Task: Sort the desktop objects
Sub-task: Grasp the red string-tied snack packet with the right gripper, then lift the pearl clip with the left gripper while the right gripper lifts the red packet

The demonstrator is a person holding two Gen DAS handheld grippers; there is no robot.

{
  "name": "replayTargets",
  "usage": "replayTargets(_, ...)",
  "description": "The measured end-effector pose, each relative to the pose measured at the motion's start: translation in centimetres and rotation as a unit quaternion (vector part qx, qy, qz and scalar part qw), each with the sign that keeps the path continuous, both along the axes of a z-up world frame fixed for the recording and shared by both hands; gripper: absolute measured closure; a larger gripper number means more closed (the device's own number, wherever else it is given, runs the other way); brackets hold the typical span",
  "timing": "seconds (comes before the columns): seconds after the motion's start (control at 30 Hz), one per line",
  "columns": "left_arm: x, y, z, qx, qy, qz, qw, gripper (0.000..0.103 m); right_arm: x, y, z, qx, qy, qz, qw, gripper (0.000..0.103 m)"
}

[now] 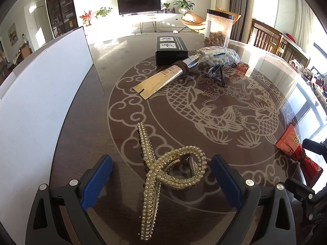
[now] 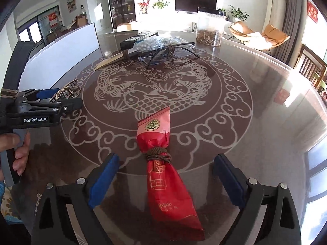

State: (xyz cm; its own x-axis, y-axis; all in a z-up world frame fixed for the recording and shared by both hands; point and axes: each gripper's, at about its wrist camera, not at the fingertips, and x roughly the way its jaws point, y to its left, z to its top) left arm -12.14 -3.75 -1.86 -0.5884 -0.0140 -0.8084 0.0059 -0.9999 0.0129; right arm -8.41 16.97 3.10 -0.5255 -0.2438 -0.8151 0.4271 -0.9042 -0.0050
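Table (image 1: 255,75): dark, glass-topped, etched with a fish motif; all items are borne on it.
White board (image 1: 40,85): stood along the left edge.
Jar (image 1: 218,28): clear, black-lidded, set at the far side.
Black box (image 1: 170,50): placed near the jar.
Gold tube (image 1: 163,76): laid touching the box, a brown band wrapped round it.
Bead bag (image 1: 218,55): rested beside the box, glasses (image 2: 173,53) just beside it.
Red packet (image 2: 163,163): tied with cord, framed between the spread jaws of the right gripper (image 2: 165,177), untouched.
Hair clip (image 1: 163,169): pearl-studded, lain between the released jaws of the left gripper (image 1: 161,175), not grasped.
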Motion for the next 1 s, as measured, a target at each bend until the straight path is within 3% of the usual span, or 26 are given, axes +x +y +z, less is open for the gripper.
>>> replayTargets(0.1, -0.16, 0.17, -0.06, 0.0, -0.003, -0.002, 1.0, 0.0, 0.02, -0.41, -0.13, 0.002, -0.001, 0.009, 1.0, 0.0)
replayTargets(1.0, -0.27, 0.22, -0.09, 0.002, -0.005, -0.004, 1.0, 0.0, 0.03, -0.45, -0.18, 0.002, -0.001, 0.009, 1.0, 0.0)
